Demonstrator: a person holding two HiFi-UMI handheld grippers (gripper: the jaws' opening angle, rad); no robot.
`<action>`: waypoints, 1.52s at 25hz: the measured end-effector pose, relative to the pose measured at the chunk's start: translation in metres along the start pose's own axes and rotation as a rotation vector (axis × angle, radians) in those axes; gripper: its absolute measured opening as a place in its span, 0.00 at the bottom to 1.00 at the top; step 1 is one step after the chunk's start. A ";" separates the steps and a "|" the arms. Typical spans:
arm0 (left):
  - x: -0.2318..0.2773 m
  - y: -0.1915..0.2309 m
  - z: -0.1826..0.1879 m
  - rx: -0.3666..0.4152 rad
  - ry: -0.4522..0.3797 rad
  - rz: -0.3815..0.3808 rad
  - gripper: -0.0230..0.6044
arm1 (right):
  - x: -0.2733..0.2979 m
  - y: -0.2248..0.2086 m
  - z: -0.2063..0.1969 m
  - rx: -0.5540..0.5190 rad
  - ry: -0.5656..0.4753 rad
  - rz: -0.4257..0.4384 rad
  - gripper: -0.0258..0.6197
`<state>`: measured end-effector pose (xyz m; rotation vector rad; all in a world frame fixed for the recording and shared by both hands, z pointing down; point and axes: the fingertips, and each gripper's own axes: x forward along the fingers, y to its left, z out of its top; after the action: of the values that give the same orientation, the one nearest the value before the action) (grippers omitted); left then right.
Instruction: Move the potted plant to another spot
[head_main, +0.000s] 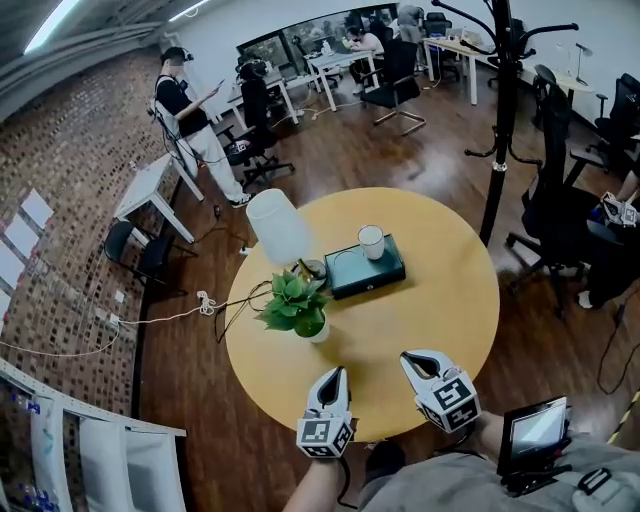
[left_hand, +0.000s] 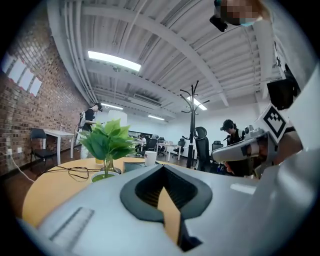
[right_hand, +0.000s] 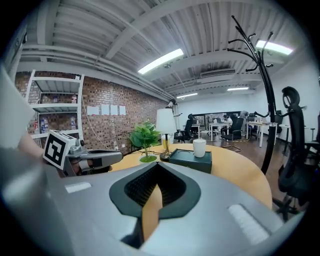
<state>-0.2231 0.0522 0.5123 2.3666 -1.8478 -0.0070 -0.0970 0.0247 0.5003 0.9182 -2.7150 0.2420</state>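
left gripper (head_main: 335, 378), right gripper (head_main: 414, 360): jaws closed together, both empty, over near edge of round table (head_main: 440, 300); potted plant (head_main: 298, 304): toward left edge, beside lamp (head_main: 280, 228), untouched; grasp and move all left to do

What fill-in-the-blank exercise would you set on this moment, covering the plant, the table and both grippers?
1. The white ____ stands on the dark green box.
2. The potted plant stands on the round table, next to the white-shaded ____.
3. The left gripper and the right gripper each have their fingers ____, with nothing between them.
Missing words: cup; lamp; shut.
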 end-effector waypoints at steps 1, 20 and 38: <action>-0.005 -0.012 0.001 -0.007 -0.005 -0.001 0.04 | -0.009 0.002 -0.003 0.000 -0.006 0.006 0.05; -0.093 -0.161 0.001 -0.108 0.064 -0.095 0.04 | -0.135 0.036 -0.033 0.031 0.022 0.058 0.05; -0.143 -0.165 0.002 -0.088 0.043 -0.196 0.04 | -0.155 0.097 -0.038 0.005 0.027 -0.001 0.05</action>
<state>-0.0996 0.2291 0.4800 2.4554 -1.5570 -0.0564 -0.0304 0.1982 0.4830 0.9109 -2.6901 0.2588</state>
